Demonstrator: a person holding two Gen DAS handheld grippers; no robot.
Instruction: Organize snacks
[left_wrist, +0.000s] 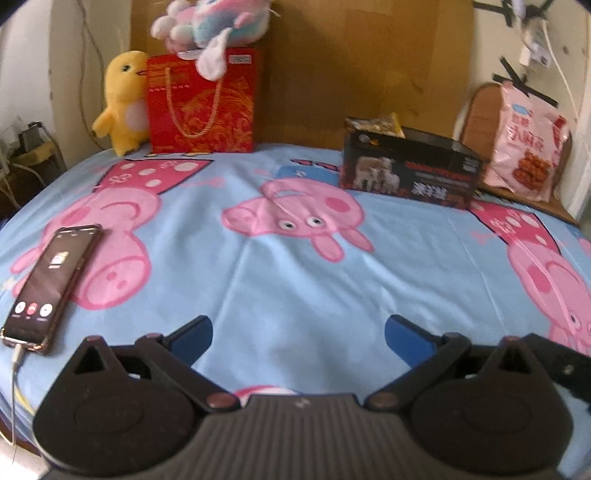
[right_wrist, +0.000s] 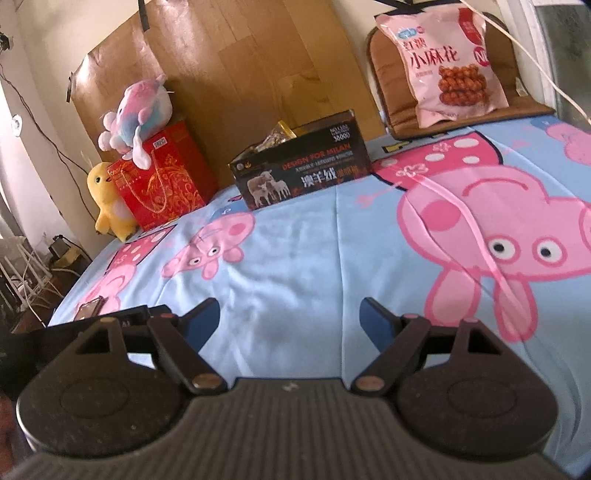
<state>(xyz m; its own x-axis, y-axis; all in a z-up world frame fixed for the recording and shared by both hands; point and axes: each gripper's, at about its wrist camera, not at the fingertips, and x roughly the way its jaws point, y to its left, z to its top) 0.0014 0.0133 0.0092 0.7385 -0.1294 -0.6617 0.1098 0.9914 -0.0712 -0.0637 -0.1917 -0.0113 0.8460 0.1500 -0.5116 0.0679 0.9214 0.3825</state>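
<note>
Far left, on the blue cartoon-pig bedsheet (left_wrist: 295, 280): phone (left_wrist: 51, 284) lying flat, screen lit, cable plugged into its near end. Behind it at the back edge, yellow duck plush (left_wrist: 123, 101) stands upright, touching the left side of the red gift bag (left_wrist: 203, 103). Pink-and-blue plush (left_wrist: 210, 26) sits on top of that bag, one limb hanging over the front. Brown board (left_wrist: 351, 66) leans against the wall behind.

Centre foreground: left claw (left_wrist: 298, 338) released, blue-padded fingers spread wide, nothing between them, hovering over bare sheet. Right claw (right_wrist: 290, 319) same state: spread apart, empty, above the sheet, with part of the left tool visible at its left edge.

Right of centre, toward the back: black open-top box (left_wrist: 410, 173) with sheep print on its front, resting on the sheet. A crinkly snack packet (right_wrist: 275, 136) pokes up out of its left end; contents deeper in the box can't be made out.

Far right: pink snack bag (right_wrist: 447, 62) with twisted fried dough pictured, propped upright on a brown seat cushion (right_wrist: 465, 114) just off the sheet's corner, well apart from the box. White cable (right_wrist: 532, 70) runs past its right side.
</note>
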